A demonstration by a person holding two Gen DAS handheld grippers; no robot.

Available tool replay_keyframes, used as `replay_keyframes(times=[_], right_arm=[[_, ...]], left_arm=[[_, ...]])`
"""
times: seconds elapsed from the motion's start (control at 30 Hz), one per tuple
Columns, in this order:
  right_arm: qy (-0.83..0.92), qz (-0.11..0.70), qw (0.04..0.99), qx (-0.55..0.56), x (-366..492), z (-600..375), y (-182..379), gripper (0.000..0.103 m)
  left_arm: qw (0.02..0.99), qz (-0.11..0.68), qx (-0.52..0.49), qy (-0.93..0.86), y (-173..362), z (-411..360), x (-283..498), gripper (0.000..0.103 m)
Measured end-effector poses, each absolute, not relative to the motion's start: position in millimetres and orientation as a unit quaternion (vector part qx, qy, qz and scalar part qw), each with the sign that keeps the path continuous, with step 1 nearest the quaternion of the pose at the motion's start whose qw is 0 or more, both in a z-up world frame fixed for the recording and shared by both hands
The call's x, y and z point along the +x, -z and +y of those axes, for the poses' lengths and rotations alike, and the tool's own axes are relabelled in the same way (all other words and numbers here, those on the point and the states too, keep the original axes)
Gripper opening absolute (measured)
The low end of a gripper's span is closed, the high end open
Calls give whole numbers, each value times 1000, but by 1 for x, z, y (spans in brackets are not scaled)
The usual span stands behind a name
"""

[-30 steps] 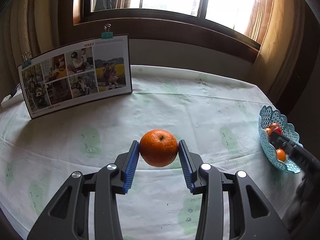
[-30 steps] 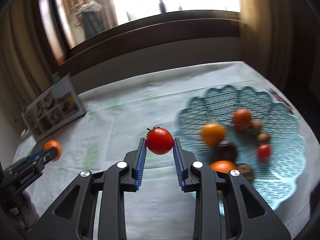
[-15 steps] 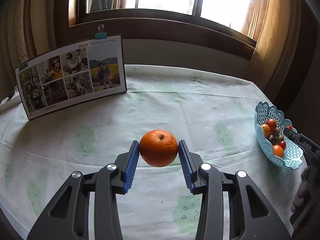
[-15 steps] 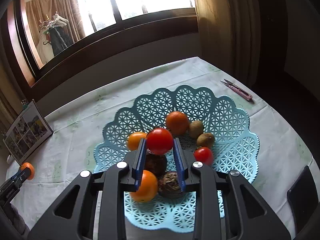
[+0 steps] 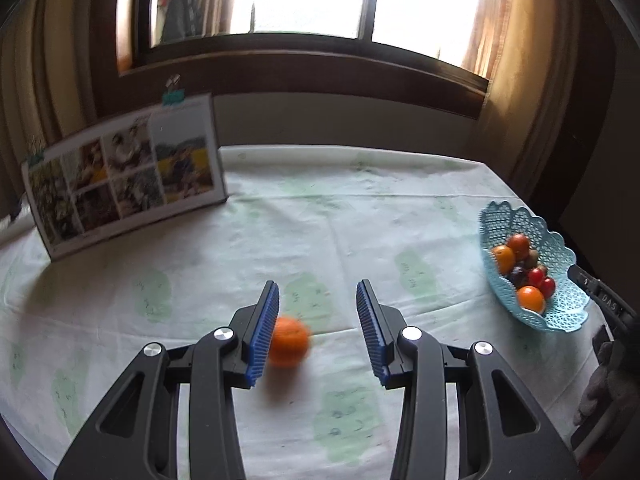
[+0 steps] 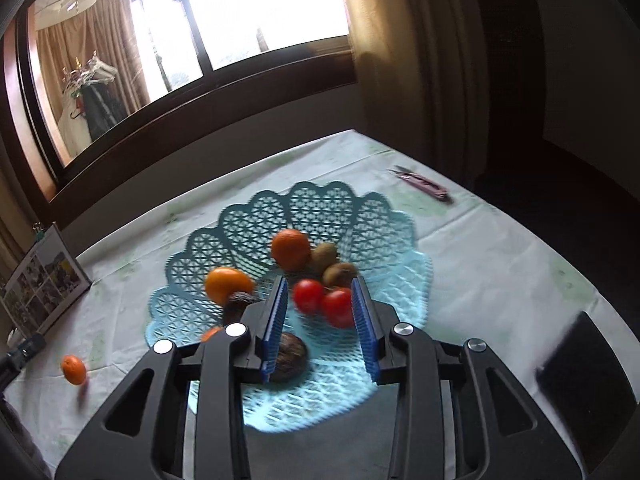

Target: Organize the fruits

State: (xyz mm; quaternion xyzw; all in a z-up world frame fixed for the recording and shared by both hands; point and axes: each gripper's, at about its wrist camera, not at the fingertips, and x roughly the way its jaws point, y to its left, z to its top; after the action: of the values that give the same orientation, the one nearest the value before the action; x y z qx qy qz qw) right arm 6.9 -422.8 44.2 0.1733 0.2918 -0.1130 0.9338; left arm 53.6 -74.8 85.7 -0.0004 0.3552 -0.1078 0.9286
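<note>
Both grippers stand with their fingers spread and nothing between them, which reads as two releases made at once. The left gripper [image 5: 317, 314] hangs above the middle of the surface [image 5: 360, 208], well away from the basket, and the orange [image 5: 289, 342] shows blurred just below and beside its left finger [image 5: 264, 330], apart from the right one; the blur suggests it is loose, dropping or rolling on the cloth rather than resting. In the right wrist view the same orange [image 6: 73, 369] lies far toward the left edge of the surface, well apart from the blue lattice basket [image 6: 376, 220], so it is the one fruit not gathered in. The right gripper [image 6: 319, 322] hovers over the near half of the basket with its fingers parted on either side of two red tomatoes [image 6: 324, 300], which sit touching each other in the basket among another orange [image 6: 291, 249], an orange-yellow fruit [image 6: 228, 284], two kiwis [image 6: 332, 264] and a couple of dark fruits near the left finger; I cannot tell whether either tomato touches a finger pad. Opening directly above the pile makes sense, since the basket's raised scalloped wall keeps round fruit from rolling out. A photo board [image 5: 124, 172] stands propped near the far left corner, and a small pink clipper [image 6: 424, 184] lies by the far right edge. Judging by this, the stray orange needs fetching next, and it may roll.
</note>
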Motion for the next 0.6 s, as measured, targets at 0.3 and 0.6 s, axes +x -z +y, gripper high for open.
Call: replay_keyframes(times=[0.3,0.6], right_arm=[[137,246,948,150,-19,-419,-34,45],[126,235,951,155,-23,-417,-37,52]], left_arm=[[929,356,18,98,-85,-66,54,42],[908,413,-19,66,-45,-30,64,51]])
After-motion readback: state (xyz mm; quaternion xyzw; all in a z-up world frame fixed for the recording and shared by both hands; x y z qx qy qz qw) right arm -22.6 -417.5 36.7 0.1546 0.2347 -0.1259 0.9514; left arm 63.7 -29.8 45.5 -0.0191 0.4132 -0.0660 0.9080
